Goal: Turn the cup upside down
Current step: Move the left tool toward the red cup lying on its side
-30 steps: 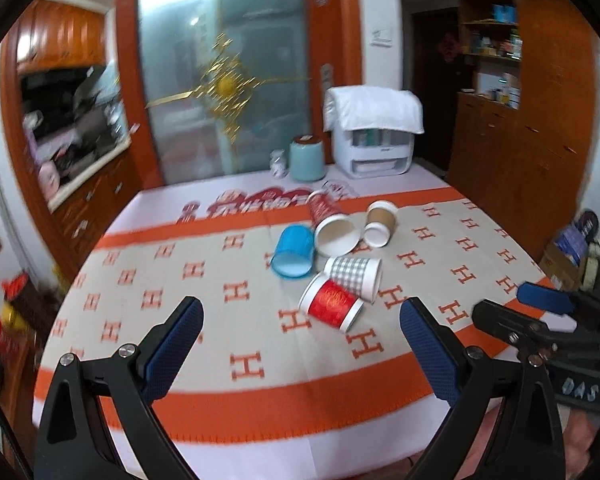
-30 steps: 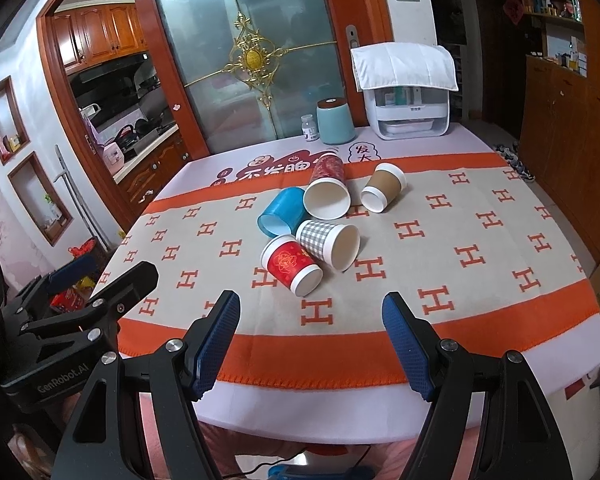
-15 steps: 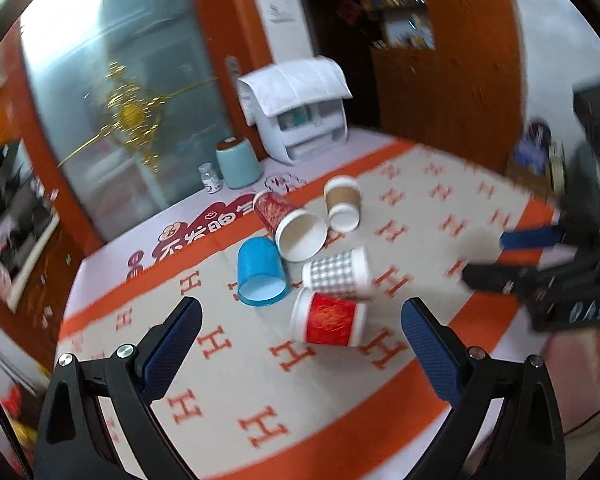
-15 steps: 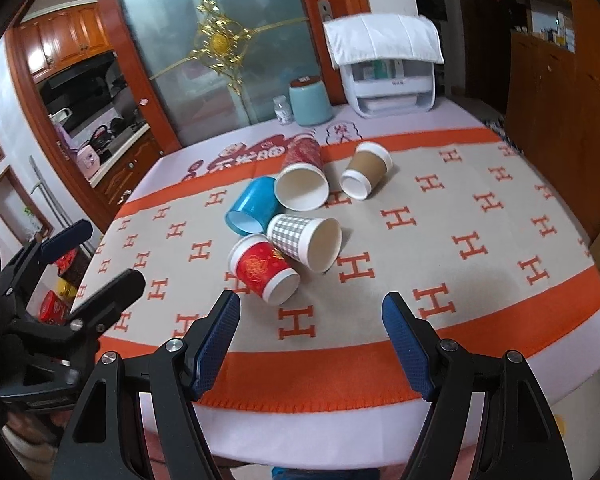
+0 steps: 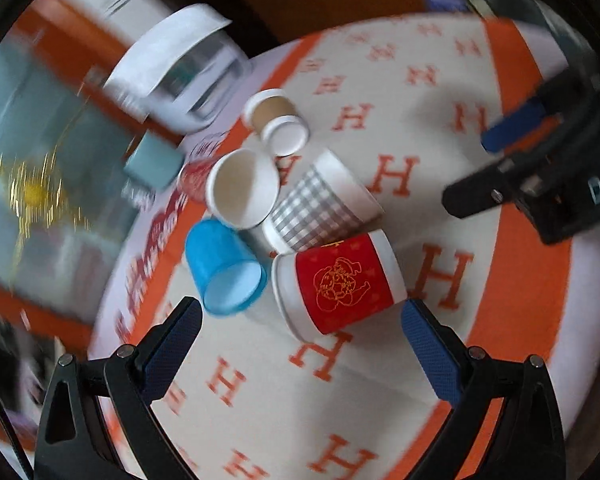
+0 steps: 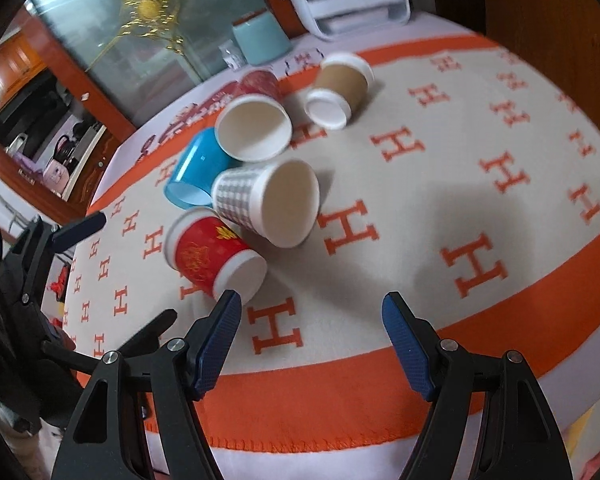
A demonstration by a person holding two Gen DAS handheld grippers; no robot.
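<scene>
With both of my tools held wide apart and empty above the near edge of the desk (image 6: 380,364), which is covered by a cream cloth with orange H marks and an orange border, I judge the step in hand to be the approach to a first cup. My left tool (image 5: 300,320) hangs closest to the red paper cup with the gold drawing (image 5: 338,282), which lies on its side just beyond the fingertips, white rim toward the right; my right tool (image 6: 312,312) sits over bare cloth, its left finger (image 6: 220,332) just beside that cup's mouth. To do this well I would, I think, straddle the red cup across its middle, squeeze lightly so the thin paper does not crush, lift it clear of its neighbours, then turn the wrist until the mouth faces down. Touching it behind is the grey-and-white checked paper cup (image 6: 260,200), and beside that the blue plastic cup (image 5: 224,268), both on their sides. Farther back lie a dark red paper cup with a wide white mouth (image 6: 254,126) and a brown paper cup (image 6: 338,88), also tipped over. None stands inverted yet. Left-wrist view is blurred, so fine contacts there are uncertain.
</scene>
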